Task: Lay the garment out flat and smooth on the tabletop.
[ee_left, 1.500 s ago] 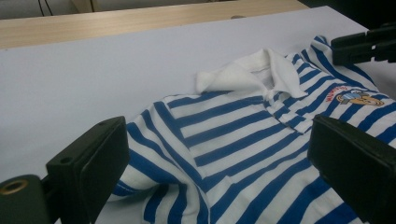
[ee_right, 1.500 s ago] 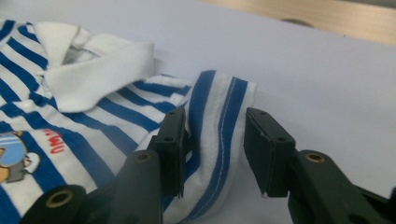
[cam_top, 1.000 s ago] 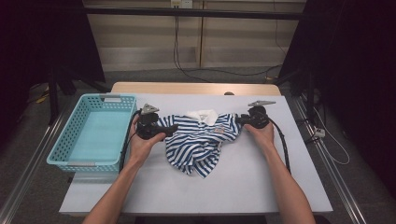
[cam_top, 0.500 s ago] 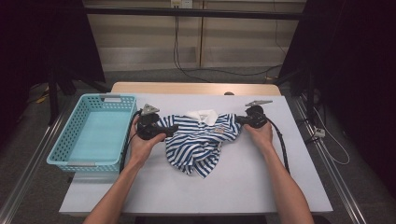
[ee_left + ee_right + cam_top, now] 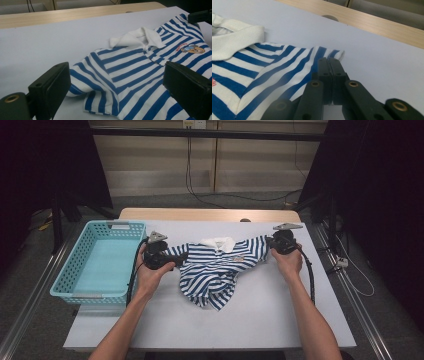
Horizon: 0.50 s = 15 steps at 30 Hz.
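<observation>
A small blue-and-white striped shirt [image 5: 220,270] with a white collar [image 5: 218,243] lies on a pale bench [image 5: 260,315], partly spread and rumpled at its lower hem. The right claw [image 5: 328,65] is clamped on the edge of one sleeve, its jaws pressed together with striped cloth pinched between them after just closing. The left claw [image 5: 117,90] stands wide apart, one jaw either side of the other sleeve and shoulder, with the cloth between the jaws but not gripped. From the left claw, the collar sits ahead and slightly to the right, and a small cartoon print [image 5: 192,48] lies farther right on the chest. A turquoise basket [image 5: 65,275] sits on the far side of the left claw from the shirt, just beside the person's left hand [image 5: 152,272]. The shirt looks light, soft and floppy, likely to sag and fold wherever unsupported; sleeve ends or shoulder seams seem the best places to pinch for spreading it flat.
</observation>
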Tool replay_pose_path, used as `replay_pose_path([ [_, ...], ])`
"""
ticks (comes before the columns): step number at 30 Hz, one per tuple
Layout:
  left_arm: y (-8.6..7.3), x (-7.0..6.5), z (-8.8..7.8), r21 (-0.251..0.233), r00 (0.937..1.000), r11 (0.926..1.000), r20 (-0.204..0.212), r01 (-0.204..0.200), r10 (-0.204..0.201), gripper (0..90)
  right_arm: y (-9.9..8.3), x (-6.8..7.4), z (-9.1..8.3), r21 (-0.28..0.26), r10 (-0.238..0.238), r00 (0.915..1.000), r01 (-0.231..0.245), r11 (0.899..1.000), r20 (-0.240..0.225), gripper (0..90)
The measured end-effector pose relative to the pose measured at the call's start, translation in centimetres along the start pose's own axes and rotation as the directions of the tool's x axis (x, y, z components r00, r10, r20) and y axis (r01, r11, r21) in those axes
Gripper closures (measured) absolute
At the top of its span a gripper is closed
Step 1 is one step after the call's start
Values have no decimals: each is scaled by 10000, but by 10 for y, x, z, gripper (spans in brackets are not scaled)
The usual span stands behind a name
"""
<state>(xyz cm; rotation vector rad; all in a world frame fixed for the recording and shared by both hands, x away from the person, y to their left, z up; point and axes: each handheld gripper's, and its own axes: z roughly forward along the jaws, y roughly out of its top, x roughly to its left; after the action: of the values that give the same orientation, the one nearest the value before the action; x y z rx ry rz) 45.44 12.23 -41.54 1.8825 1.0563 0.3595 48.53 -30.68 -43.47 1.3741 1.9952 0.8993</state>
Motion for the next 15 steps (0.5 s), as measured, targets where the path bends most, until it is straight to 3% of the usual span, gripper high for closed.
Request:
replay_pose_path([
  [2,0,2,0,-122,9999,9999,-109,-89,87,79,-1,-3,1,63,-83,9999,83,9999,78,900],
  [9,-1,5,-2,-100,9991,9996,-328,260,-264,91,-4,-10,1,236,-10,9989,-1,9997,466,900],
  [13,-2,5,0,-20,9987,9997,-452,245,-246,164,-7,-17,-3,286,29,9976,-49,9996,686,900],
  [15,-3,5,1,54,9990,9999,-414,164,-161,257,-9,-19,-3,318,23,9977,-45,9995,679,900],
])
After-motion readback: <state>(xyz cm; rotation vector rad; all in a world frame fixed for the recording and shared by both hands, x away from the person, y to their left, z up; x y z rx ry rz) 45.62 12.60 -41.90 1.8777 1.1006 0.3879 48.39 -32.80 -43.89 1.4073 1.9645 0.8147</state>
